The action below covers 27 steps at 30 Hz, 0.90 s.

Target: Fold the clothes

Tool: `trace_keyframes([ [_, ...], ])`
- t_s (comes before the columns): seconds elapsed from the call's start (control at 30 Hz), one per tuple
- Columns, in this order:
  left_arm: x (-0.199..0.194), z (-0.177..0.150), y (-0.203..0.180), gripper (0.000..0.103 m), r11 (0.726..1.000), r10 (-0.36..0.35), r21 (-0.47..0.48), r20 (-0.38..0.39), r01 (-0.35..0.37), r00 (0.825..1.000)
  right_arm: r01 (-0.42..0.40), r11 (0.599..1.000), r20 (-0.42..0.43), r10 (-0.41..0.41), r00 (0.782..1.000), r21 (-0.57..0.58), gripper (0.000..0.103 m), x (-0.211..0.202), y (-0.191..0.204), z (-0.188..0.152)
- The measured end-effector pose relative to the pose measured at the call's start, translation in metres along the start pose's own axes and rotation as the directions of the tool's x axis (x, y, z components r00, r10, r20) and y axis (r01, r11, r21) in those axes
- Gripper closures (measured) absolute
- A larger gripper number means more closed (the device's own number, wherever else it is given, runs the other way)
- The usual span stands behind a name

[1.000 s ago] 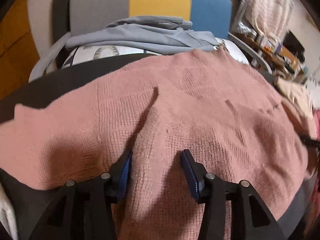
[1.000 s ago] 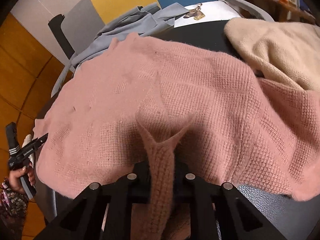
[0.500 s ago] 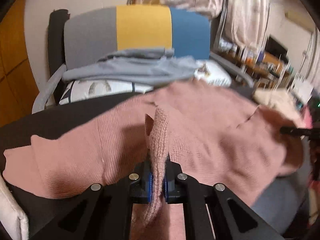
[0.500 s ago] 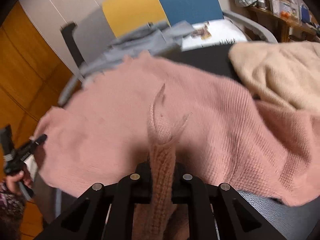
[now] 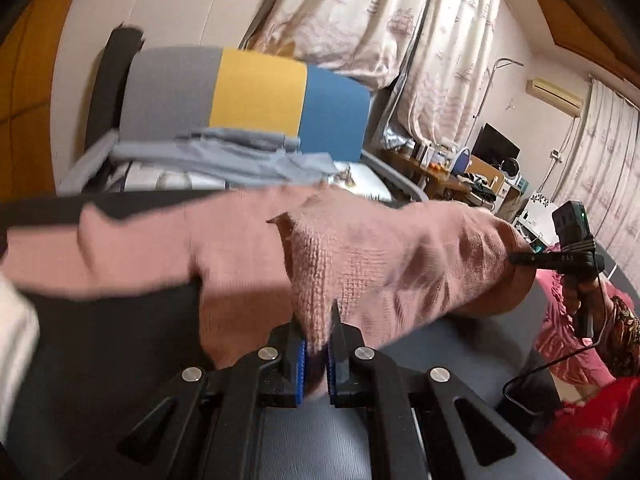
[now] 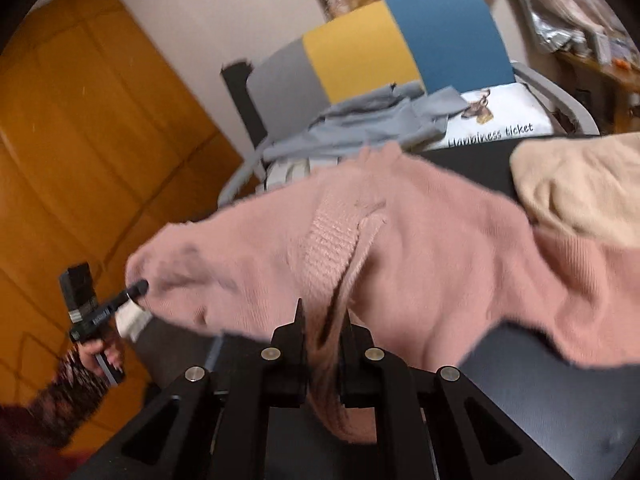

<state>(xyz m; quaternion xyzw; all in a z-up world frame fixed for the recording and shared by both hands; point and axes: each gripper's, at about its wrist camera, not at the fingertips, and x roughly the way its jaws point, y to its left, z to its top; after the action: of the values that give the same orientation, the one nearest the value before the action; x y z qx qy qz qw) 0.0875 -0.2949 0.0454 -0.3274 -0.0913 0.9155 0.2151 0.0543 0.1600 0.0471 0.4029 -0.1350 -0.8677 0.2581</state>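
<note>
Both my tongs, left (image 5: 316, 346) and right (image 6: 323, 330), are clamped on the pink sweater (image 6: 440, 248); a beige sweater (image 6: 580, 188) lies at two o'clock.

The pink sweater (image 5: 360, 264) is a coarse waffle knit, matt and fuzzy, its hem (image 6: 332, 248) a thicker ribbed band; the beige garment (image 6: 580, 188) is a finer, soft knit; the grey clothes (image 6: 360, 128) on the chair are thin, smooth woven cloth; the chair back (image 5: 256, 88) is matt fabric in grey, yellow and blue panels; the table (image 6: 560, 392) is dark with a slightly pebbled, faintly shiny surface; the left gripper (image 5: 316, 344) is matt black plastic with shiny metal rivets and ridged blue pads; the door (image 6: 80, 140) is orange wood with a low sheen; the curtains (image 5: 400, 32) are light printed cloth.
</note>
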Motion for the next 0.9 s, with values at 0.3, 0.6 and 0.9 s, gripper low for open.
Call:
trace_keyframes([
  [0.3, 0.005, -0.089, 0.006, 0.097, 0.993, 0.059, -0.095, -0.047, -0.063, 0.997, 0.088, 0.991, -0.093, -0.078, 0.993, 0.104, 0.092, 0.023, -0.031, -0.092],
  [0.6, 0.008, -0.099, 0.006, 0.096, 0.988, 0.072, -0.139, -0.021, -0.074, 0.997, 0.053, 0.998, 0.035, -0.053, 0.998, 0.025, 0.036, 0.001, 0.005, -0.09],
  [0.9, -0.004, -0.096, 0.01, 0.095, 0.982, 0.11, -0.154, -0.022, -0.112, 0.994, 0.025, 0.962, 0.077, -0.004, 0.997, -0.272, 0.093, -0.038, 0.056, -0.075],
])
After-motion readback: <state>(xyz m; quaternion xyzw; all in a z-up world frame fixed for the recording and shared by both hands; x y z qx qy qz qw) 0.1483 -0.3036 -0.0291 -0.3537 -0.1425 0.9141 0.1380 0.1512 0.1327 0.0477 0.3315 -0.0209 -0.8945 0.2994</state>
